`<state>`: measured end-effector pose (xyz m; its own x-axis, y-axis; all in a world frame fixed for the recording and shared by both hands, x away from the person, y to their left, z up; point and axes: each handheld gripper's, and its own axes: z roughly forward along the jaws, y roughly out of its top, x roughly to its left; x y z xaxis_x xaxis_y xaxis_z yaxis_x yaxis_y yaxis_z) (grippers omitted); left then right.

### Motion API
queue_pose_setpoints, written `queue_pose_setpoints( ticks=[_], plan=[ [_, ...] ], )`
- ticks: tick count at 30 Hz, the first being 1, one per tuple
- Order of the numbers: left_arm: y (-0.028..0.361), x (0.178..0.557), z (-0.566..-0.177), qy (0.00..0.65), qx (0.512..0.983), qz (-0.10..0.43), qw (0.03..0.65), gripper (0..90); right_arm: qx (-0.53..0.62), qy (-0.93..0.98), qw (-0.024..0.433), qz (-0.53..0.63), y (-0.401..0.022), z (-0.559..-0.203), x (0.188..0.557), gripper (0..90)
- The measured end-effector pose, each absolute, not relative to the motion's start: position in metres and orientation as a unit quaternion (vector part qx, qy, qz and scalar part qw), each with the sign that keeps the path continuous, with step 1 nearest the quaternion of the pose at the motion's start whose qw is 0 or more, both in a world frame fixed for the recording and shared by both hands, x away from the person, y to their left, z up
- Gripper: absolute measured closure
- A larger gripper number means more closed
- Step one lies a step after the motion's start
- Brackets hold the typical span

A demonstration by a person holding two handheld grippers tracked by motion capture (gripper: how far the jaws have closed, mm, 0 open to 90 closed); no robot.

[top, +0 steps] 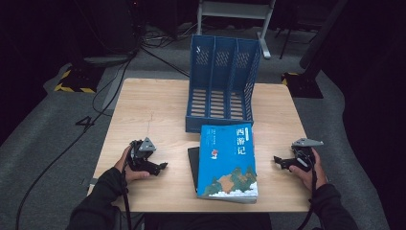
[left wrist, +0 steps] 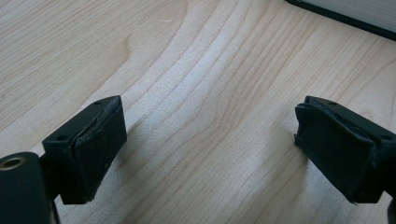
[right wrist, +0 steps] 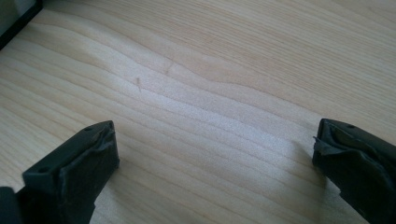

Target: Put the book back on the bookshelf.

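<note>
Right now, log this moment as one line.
left gripper: open, empty | right gripper: open, empty | blue book: flat on table | file rack: empty

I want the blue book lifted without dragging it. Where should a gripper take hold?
Probably its right long edge, from the right gripper: the blue book lies flat on a black book, raised off the table, with that edge bare.

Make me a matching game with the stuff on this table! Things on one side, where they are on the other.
Things:
1. blue book
2. blue file rack
3. left claw
4. right claw

Places:
A. far middle of the table, standing upright
B. near edge, on the right
C. lying flat in the middle, on top of a black book
D. near edge, on the left

Pairs: 1-C, 2-A, 3-D, 4-B
</note>
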<state>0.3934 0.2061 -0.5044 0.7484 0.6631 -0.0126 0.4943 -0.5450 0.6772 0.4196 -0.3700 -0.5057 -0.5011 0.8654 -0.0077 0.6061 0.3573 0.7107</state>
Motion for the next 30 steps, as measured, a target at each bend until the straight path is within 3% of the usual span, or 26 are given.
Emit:
queue_pose_setpoints(
  ticks=[13,15,17,19,30],
  plan=[
    [0.204,0.393,-0.503,0.338,0.871,0.121,0.335,9.5,0.46,0.802,0.191,0.329,-0.372,-0.505,0.418,1.7],
    [0.203,0.392,-0.502,0.34,0.872,0.121,0.332,10.3,0.46,0.803,0.19,0.33,-0.373,-0.503,0.416,9.0],
    [0.203,0.392,-0.501,0.34,0.873,0.122,0.328,13.0,0.457,0.801,0.181,0.341,-0.373,-0.499,0.414,23.0],
    [0.2,0.389,-0.498,0.336,0.876,0.122,0.322,15.9,0.452,0.803,0.173,0.347,-0.372,-0.494,0.411,16.8],
    [0.192,0.383,-0.493,0.32,0.882,0.124,0.323,19.3,0.39,0.823,0.158,0.382,-0.355,-0.465,0.389,17.9]
  ],
)
